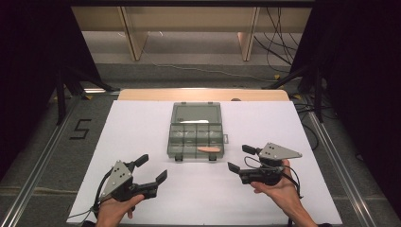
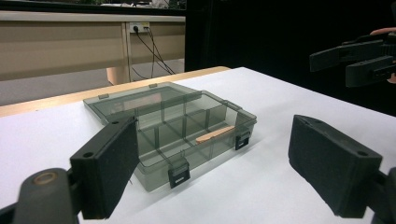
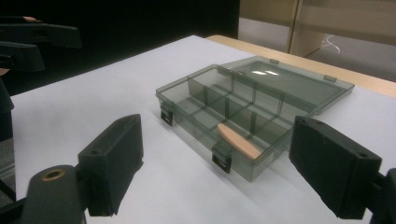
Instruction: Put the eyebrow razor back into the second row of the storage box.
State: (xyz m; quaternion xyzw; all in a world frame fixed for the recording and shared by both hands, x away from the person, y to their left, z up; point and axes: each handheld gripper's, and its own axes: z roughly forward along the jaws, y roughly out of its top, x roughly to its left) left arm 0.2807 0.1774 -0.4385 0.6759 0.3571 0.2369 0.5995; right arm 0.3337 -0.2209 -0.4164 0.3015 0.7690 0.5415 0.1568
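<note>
On the white desk point(image 1: 142, 127), midway between the two hands, sits a smoky clear plastic box point(image 1: 196, 133) with its lid folded flat back and its divided tray open to the air. A small flat tan stick point(image 1: 208, 149) lies in the front row of compartments, toward the box's right end, leaning on a divider so one tip sits a little raised.

The left gripper point(image 1: 150, 169) hovers near the box's front left corner, its jaws spread wide with nothing between them. The right gripper point(image 1: 241, 158) hangs just off the front right corner, jaws likewise wide and empty.

The stick looks light, thin and stiff, probably wood, with smooth rounded ends. It should not crush, but a flat thin piece can twist or skid out of the pads if pinched near a tip. The better hold seems to be across its narrow width near the middle, or on the raised end where the jaws can get under it without hitting the compartment walls.

The box itself looks light and hard, with slick walls; it would likely slide on the desk if pushed. Two dark latches point(image 2: 179, 176) on its front edge stand open.
</note>
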